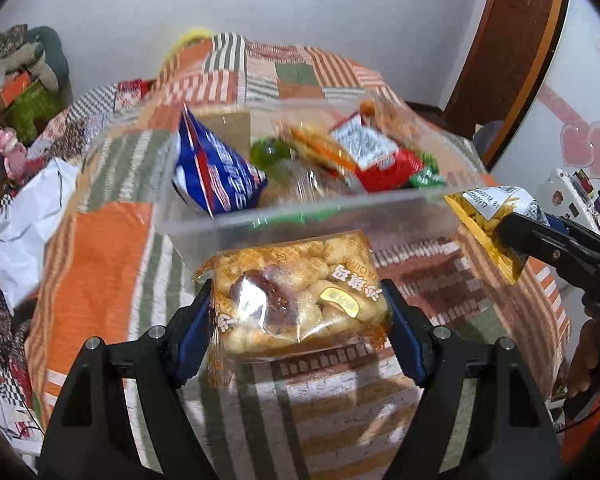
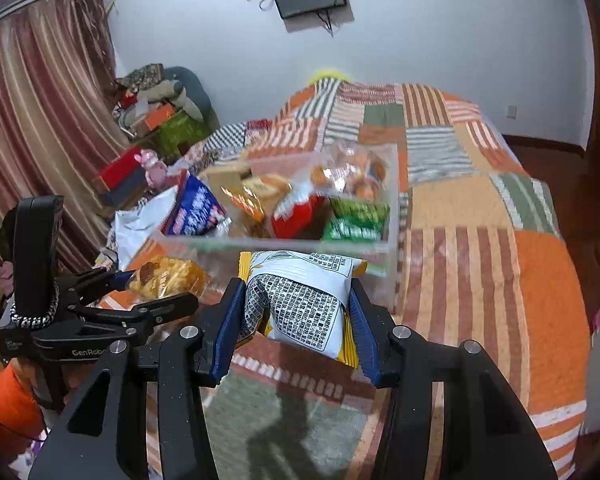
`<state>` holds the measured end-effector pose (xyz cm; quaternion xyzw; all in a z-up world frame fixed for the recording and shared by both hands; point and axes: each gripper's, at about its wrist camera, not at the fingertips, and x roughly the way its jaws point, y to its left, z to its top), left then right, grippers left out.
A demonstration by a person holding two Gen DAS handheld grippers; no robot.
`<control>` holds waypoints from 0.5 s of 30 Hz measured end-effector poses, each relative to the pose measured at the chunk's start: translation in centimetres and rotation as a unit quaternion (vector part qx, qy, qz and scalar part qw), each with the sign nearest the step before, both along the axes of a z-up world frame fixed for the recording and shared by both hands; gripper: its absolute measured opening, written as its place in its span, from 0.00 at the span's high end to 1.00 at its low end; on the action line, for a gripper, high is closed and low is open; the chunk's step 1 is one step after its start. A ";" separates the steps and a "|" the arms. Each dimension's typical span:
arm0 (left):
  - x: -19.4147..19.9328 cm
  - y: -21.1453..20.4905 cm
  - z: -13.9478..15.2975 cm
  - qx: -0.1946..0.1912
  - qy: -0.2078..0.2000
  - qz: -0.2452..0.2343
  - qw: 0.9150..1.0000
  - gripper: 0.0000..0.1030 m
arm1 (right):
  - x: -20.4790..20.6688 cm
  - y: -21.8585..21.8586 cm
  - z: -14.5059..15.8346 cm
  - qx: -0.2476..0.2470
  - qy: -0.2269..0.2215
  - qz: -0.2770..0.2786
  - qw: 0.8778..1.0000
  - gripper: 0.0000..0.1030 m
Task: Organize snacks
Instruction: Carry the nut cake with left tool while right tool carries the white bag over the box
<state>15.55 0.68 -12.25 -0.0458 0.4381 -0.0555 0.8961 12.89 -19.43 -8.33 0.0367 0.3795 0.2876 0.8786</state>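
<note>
The patchwork bedspread [image 2: 480, 248] carries a clear plastic bin [image 1: 300, 220] already crowded with packets, among them a blue bag [image 1: 216, 176] leaning up over the near left corner and a red packet [image 1: 384, 160] toward the right. That crowding is the main risk: there is little bare floor left in the bin, so anything dropped on the heap may slide back over the low near wall, and a gripper coming in low could catch that wall and shove the light bin across the cloth. Both packets hang clear of the bedspread, just short of the near wall. The left gripper [image 1: 300, 316] is clamped on a clear-wrapped pack of pale biscuits [image 1: 300, 300], pads pressed to its two short sides; the pack sits wide across the jaws, its long axis running side to side, printed face up and its far edge toward the bin. The wrapper is slick and crinkled, so it may slip if the grip loosens early. The right gripper [image 2: 296, 320] is clenched on a white and yellow snack bag [image 2: 304, 304], pinched at its waist, text panel up; its long axis runs away from the camera toward the bin. The two loads ride close together and could collide over the rim.
</note>
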 end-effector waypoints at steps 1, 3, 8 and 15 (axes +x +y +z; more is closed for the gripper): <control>0.0 0.2 0.5 0.001 -0.006 0.001 1.000 0.25 | 0.1 0.1 0.2 0.001 -0.004 0.000 1.000 0.55; 0.1 0.5 1.5 0.003 -0.019 0.006 1.000 0.25 | 0.3 0.4 0.8 0.006 -0.013 0.000 1.000 0.55; 0.1 0.7 3.7 0.004 -0.045 0.011 0.999 0.25 | 1.2 1.0 2.2 0.015 -0.034 -0.004 0.999 0.55; 1.8 0.9 5.6 0.009 -0.070 0.012 0.997 0.25 | 3.2 2.2 2.9 0.022 -0.046 -0.002 0.999 0.55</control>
